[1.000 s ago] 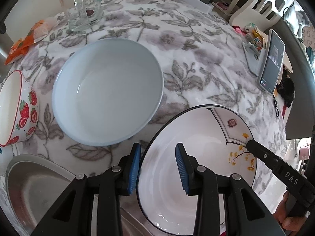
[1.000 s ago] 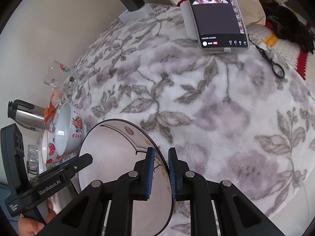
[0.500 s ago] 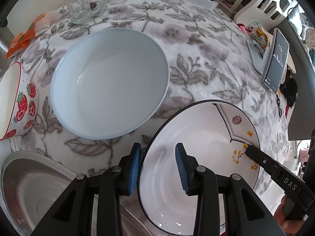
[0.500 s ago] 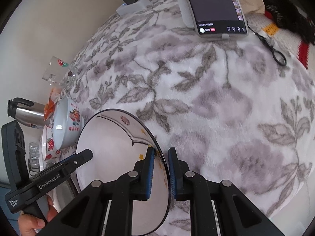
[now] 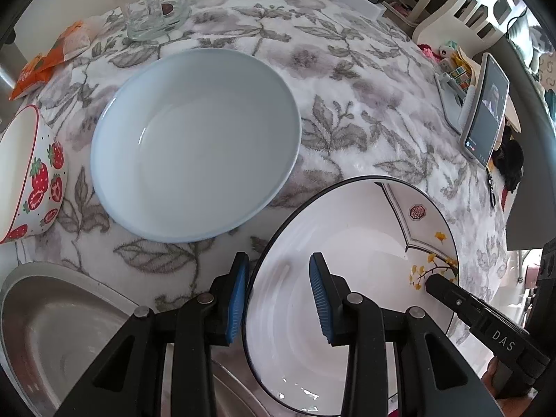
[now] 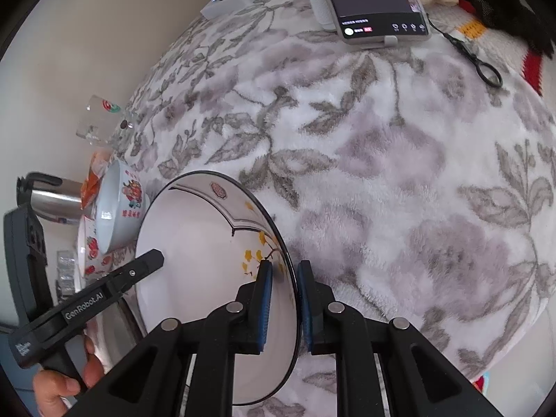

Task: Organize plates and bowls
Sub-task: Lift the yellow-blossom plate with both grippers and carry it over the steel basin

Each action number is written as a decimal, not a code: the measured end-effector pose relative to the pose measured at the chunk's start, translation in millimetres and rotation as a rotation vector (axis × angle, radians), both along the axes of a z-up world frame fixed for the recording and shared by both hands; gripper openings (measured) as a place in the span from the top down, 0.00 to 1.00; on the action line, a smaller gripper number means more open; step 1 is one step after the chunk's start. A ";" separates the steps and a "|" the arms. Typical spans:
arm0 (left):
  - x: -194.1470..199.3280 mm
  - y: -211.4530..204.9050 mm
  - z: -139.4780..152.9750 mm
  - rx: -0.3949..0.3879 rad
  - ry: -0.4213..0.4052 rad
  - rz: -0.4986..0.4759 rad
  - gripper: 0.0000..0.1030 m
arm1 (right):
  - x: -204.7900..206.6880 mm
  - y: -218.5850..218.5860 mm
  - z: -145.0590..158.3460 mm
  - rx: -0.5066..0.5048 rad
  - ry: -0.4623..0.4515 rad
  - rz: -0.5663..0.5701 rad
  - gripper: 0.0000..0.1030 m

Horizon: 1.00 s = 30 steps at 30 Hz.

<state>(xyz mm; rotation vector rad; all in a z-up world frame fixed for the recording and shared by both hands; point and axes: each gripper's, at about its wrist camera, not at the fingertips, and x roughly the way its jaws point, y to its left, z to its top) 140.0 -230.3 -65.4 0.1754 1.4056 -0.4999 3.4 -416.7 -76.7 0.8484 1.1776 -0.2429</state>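
Observation:
My right gripper [image 6: 282, 300] is shut on the rim of a white bowl with a black rim and yellow flowers [image 6: 205, 271], held tilted above the cloth. The same bowl [image 5: 351, 278] fills the lower right of the left wrist view. My left gripper [image 5: 278, 295] is open, its fingers straddling the bowl's near rim without clamping it. A pale blue bowl [image 5: 194, 142] sits on the cloth ahead of it. A strawberry bowl [image 5: 27, 177] lies at the left. A steel basin [image 5: 52, 330] is at the lower left.
A glass mug [image 5: 153, 3] and an orange packet [image 5: 52, 55] lie at the back left. A phone on a stand [image 6: 375, 0] and scissors [image 6: 479, 59] are at the far right side. A kettle [image 6: 52, 198] and another printed bowl [image 6: 118, 208] stand at the left.
The flowered bowl, held by my right gripper, has tipped more upright and shifted slightly. The left gripper has drifted a little nearer the blue bowl. Both grips are unchanged.

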 end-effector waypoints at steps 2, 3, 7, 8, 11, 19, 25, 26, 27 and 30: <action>0.8 2.9 0.4 -0.011 0.008 0.007 0.64 | -1.7 -2.0 2.1 0.003 -0.011 0.000 0.84; 1.0 4.1 0.9 -0.014 0.011 0.010 0.64 | -2.2 -3.2 3.2 -0.001 -0.013 0.003 0.84; 0.3 8.3 3.2 -0.028 0.026 0.020 0.64 | -3.5 -6.6 6.4 0.004 -0.026 -0.010 0.84; 0.5 9.2 3.7 -0.039 0.033 0.023 0.64 | -4.6 -7.3 7.3 0.006 -0.028 -0.013 0.84; -0.3 10.6 5.8 -0.060 0.043 0.028 0.64 | -5.3 -10.7 9.0 0.008 -0.036 -0.026 0.84; -3.1 11.5 19.0 -0.101 0.034 0.031 0.64 | -9.1 -18.6 16.1 0.016 -0.072 -0.058 0.84; -3.0 4.5 30.7 -0.116 0.003 0.024 0.64 | -12.0 -22.2 22.4 0.013 -0.093 -0.069 0.84; -3.2 4.4 33.7 -0.122 -0.001 0.023 0.64 | -12.6 -22.8 24.2 0.013 -0.100 -0.071 0.84; -3.4 4.0 34.9 -0.126 -0.004 0.023 0.64 | -12.6 -22.9 25.7 0.014 -0.107 -0.074 0.84; -4.4 3.8 43.4 -0.134 -0.026 0.022 0.64 | -11.5 -22.0 31.0 0.004 -0.117 -0.070 0.84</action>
